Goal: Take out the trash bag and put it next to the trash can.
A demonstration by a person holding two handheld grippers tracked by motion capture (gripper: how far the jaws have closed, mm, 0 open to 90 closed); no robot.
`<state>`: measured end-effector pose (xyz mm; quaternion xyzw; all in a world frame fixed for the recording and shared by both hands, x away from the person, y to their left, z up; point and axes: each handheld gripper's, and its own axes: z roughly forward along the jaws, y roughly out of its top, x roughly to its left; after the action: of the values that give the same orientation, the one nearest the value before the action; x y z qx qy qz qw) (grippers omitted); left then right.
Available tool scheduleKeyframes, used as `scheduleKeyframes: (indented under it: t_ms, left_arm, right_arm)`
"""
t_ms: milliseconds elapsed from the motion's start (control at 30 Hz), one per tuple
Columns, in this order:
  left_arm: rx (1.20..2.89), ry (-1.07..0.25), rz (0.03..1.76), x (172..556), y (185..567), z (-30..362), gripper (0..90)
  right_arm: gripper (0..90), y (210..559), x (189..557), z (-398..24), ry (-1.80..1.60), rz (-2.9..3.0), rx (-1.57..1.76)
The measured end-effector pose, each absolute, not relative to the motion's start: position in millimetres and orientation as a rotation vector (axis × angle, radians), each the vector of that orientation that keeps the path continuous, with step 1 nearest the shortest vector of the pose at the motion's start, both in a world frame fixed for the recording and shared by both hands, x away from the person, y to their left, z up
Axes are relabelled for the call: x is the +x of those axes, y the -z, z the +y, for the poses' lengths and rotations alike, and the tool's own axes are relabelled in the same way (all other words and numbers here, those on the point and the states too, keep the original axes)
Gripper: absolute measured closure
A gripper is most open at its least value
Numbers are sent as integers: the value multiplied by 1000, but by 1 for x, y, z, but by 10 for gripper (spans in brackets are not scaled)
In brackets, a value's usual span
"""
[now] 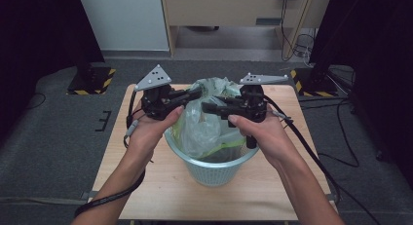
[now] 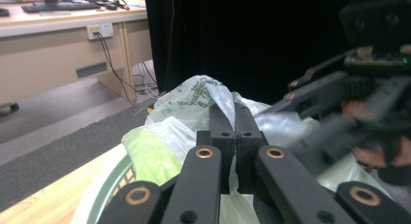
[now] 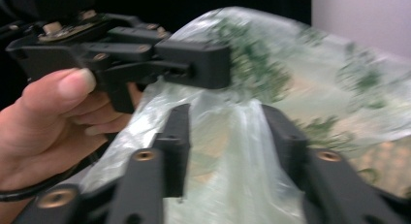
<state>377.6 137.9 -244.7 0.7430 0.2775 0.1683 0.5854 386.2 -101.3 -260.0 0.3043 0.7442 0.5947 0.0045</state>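
A pale blue-green ribbed basket (image 1: 214,167) stands in the middle of the wooden table (image 1: 160,188). A translucent plastic bag (image 1: 203,123) with green print lines it and bulges above its rim. My left gripper (image 1: 197,93) reaches over the bag from the left. In the left gripper view it (image 2: 234,107) is shut on a raised fold of the bag (image 2: 194,95). My right gripper (image 1: 207,107) comes in from the right, just in front of the left one. Its jaws (image 3: 227,111) stand open with bag film (image 3: 232,151) between them, below the left gripper (image 3: 194,64).
The basket rim (image 2: 104,190) shows beside the bag near the table's edge. Two black stand bases with yellow-black stripes (image 1: 90,81) (image 1: 311,81) sit on the grey carpet behind the table. Cables (image 1: 341,137) trail on the floor at the right. A desk (image 1: 234,10) stands at the back.
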Motion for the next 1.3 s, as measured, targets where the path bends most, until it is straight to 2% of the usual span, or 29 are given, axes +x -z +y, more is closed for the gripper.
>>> scheduleKeyframes:
  t_ms: [167, 267, 433, 567, 600, 633, 867, 933, 1000, 1167, 1233, 1300]
  left_arm:
    - [1748, -393, 649, 379, 247, 132, 895]
    - [1759, -392, 651, 380, 249, 130, 895]
    - [1759, -391, 659, 381, 250, 129, 891]
    - [1754, -386, 654, 379, 249, 127, 891]
    - [1752, -383, 650, 378, 249, 126, 891]
    - [1752, -379, 646, 377, 249, 125, 891]
    - [1756, -378, 635, 372, 249, 122, 885]
    - [1754, -373, 635, 372, 250, 122, 874]
    - [1748, -383, 638, 372, 250, 123, 819]
    - [1742, -475, 617, 370, 251, 129, 459]
    - [1743, -479, 607, 372, 255, 132, 368]
    - [1770, -476, 605, 374, 259, 133, 331]
  right_arm:
    - [399, 266, 384, -93, -1905, 2348, 942]
    - [365, 267, 383, -91, -1915, 2349, 939]
    - [336, 269, 384, -88, -1879, 2352, 953]
    - [350, 274, 386, -84, -1800, 2360, 978]
    - [364, 275, 386, -83, -1788, 2360, 982]
    - [418, 276, 387, -82, -1780, 2358, 987]
    - [873, 280, 396, -83, -1755, 2338, 1068]
    - [900, 280, 398, -85, -1749, 2328, 1080]
    - [900, 281, 399, -86, -1738, 2332, 1088]
    - [900, 275, 399, -95, -1767, 2293, 1097]
    - [900, 270, 399, -100, -1792, 2279, 1104]
    - [900, 265, 400, -104, -1826, 2263, 1105]
